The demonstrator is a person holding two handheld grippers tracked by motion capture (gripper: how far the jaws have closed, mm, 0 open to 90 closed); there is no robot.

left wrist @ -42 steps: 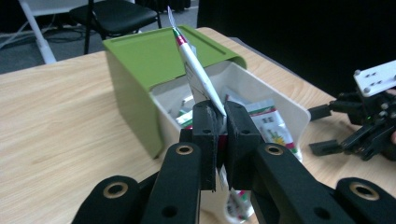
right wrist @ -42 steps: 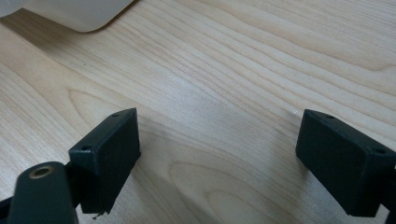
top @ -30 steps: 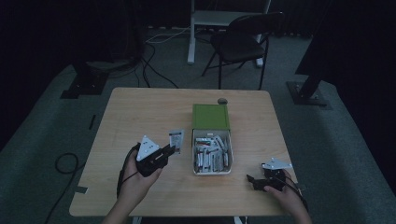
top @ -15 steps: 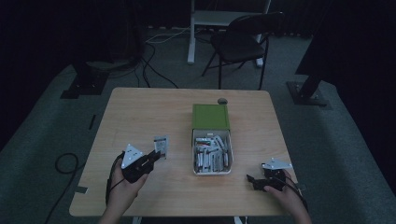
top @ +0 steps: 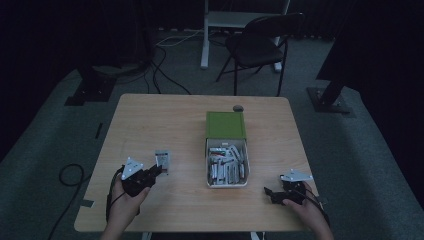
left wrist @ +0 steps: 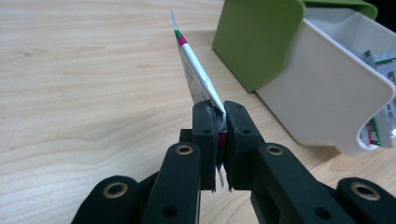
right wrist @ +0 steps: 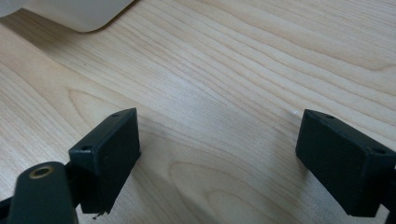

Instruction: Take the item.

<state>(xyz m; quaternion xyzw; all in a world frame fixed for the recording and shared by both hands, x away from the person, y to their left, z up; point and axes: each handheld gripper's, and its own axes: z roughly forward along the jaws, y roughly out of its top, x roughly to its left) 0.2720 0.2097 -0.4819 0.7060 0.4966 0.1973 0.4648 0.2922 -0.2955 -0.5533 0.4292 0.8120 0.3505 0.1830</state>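
The left hand-held gripper has its two black jaws clamped together on the lower edge of a flat silver sachet with a red and green band, which stands up edge-on from the pads, tilted, over the bare wood of the table; seen from above, this hand-held gripper sits near the table's front left, with the sachet at its tip. Just beyond it stands a white tray holding more sachets, with a green box touching its far end. The right hand-held gripper rests near the front right with its jaws wide apart and nothing between them, the tray's corner a little ahead.
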